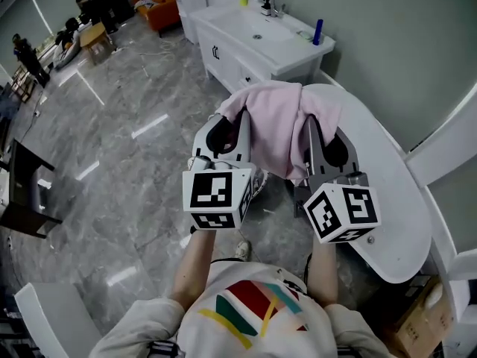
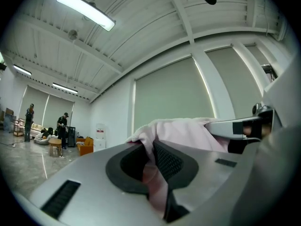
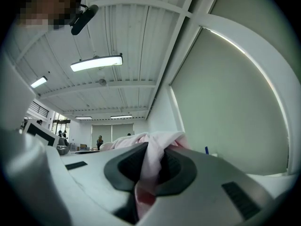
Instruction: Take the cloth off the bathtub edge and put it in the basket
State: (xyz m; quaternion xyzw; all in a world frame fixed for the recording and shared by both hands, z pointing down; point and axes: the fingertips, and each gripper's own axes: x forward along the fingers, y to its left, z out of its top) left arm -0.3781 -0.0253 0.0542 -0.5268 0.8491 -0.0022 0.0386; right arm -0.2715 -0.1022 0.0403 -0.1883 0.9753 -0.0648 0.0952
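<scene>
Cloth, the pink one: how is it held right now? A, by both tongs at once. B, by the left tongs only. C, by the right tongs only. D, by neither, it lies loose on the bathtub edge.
A: the cloth hangs between the left tongs and the right tongs, and each gripper view shows pink fabric pinched between closed jaws.

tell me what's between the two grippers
The pink cloth hangs between the left gripper and the right gripper, each with its jaws shut on it; the head view shows this.
</scene>
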